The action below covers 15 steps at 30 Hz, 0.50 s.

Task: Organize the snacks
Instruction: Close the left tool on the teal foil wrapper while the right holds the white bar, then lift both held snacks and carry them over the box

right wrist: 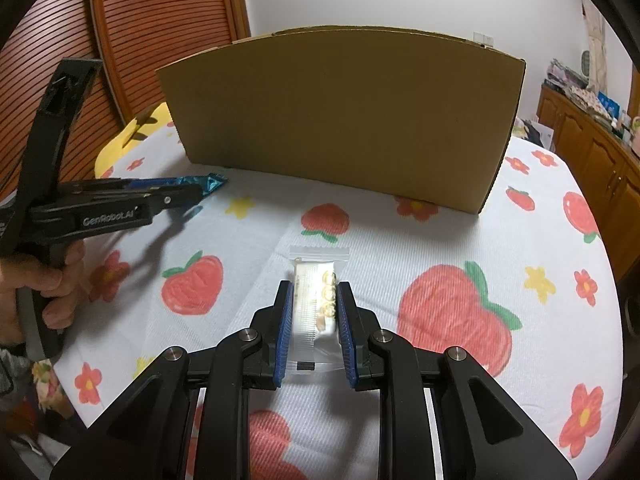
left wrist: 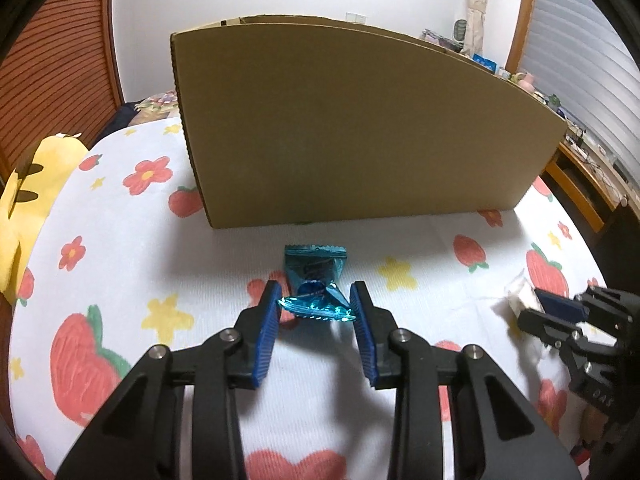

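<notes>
A shiny blue snack packet (left wrist: 316,280) lies on the fruit-print cloth in front of a tall cardboard box (left wrist: 360,128). My left gripper (left wrist: 316,298) has its pads against the packet's near end, which looks pinched and lifted; it also shows in the right wrist view (right wrist: 200,186), held at the tip. My right gripper (right wrist: 314,294) has its pads against both sides of a clear zip bag (right wrist: 316,304) holding small yellow sweets. The right gripper also shows at the right of the left wrist view (left wrist: 532,308).
The cardboard box (right wrist: 340,120) stands upright across the far side of the table. A yellow plush (left wrist: 28,200) lies at the left edge. A wooden cabinet (right wrist: 588,152) with clutter stands to the right.
</notes>
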Each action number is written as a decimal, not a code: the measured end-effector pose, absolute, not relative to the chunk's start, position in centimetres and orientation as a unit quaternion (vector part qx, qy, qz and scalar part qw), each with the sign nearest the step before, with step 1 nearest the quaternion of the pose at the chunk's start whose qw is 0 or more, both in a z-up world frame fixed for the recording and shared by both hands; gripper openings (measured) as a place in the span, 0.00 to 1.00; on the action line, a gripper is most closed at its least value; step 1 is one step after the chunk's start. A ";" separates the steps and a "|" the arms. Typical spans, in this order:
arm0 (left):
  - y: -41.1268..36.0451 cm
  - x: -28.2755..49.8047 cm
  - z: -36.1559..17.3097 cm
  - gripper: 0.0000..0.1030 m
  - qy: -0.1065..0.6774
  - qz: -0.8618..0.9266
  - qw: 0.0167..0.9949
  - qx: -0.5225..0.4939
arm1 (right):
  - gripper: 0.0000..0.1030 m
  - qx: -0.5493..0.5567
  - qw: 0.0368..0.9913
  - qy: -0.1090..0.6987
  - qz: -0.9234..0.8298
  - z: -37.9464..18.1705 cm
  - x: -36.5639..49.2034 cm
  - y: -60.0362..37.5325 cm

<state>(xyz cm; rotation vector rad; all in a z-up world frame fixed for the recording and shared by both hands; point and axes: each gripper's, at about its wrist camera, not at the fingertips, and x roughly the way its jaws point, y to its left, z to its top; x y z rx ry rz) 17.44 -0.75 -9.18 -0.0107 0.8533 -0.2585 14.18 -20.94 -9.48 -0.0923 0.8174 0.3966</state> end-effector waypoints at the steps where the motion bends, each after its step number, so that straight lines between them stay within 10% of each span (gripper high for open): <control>1: -0.7 17.2 -9.1 0.32 0.410 -0.126 0.903 -0.004 | 0.19 -0.044 0.898 0.395 0.192 -9.5 14.2 -21.0; 15: -0.8 15.0 -7.6 0.32 0.383 -0.135 0.914 -0.003 | 0.19 -0.043 0.898 0.394 0.193 -9.4 14.2 -21.0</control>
